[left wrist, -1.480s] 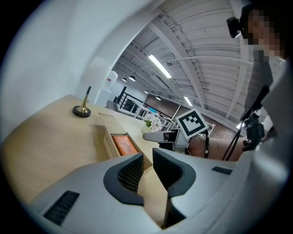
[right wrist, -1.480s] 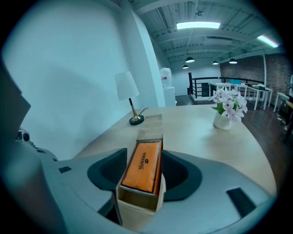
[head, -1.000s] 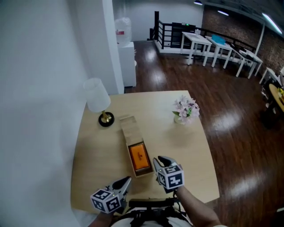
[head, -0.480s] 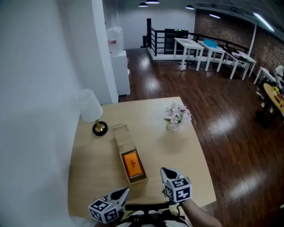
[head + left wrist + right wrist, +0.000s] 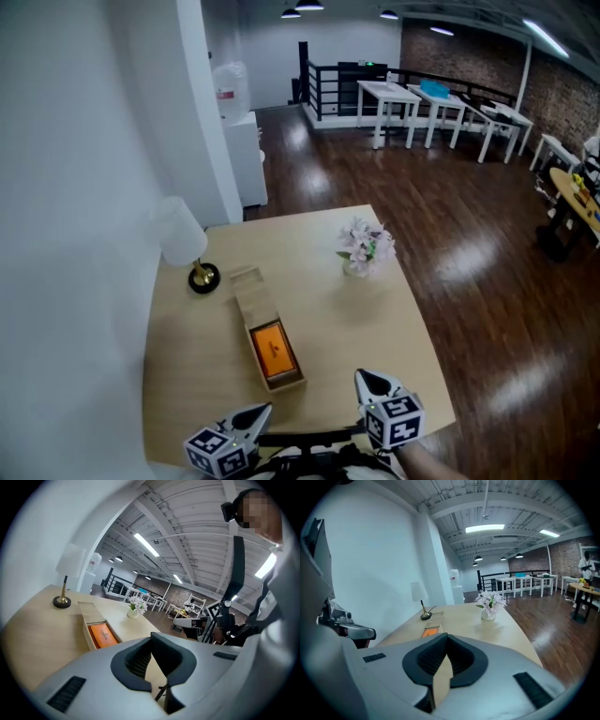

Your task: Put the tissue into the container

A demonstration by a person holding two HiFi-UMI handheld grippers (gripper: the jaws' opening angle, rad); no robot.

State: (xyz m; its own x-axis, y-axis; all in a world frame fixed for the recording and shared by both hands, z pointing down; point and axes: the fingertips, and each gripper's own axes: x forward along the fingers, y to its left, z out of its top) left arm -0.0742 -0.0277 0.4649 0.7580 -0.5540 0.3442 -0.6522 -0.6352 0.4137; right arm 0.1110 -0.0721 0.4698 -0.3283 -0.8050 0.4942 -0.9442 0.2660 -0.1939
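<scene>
A long wooden container (image 5: 246,286) lies on the tan table (image 5: 356,319), its far half covered by a lid. An orange tissue pack (image 5: 273,347) lies in its near, uncovered half. My left gripper (image 5: 261,412) is low at the table's near edge, shut, with nothing between its jaws. To its right, just right of the box's near end, my right gripper (image 5: 368,379) is likewise shut and empty. The left gripper view shows the orange tissue pack (image 5: 103,635) in the container (image 5: 89,617) beyond the left gripper (image 5: 151,638). Over the right gripper (image 5: 446,637), the orange tissue pack (image 5: 431,631) appears small.
A white-shaded lamp (image 5: 178,232) with a brass base stands at the table's far left. A small vase of pale flowers (image 5: 364,246) stands at the far right. Dark wood floor surrounds the table, with a white wall on the left and white tables (image 5: 441,108) far back.
Both grippers have drawn back toward the near table edge, away from the box. The right one no longer sits beside the orange pack. The head view has lifted a little.
</scene>
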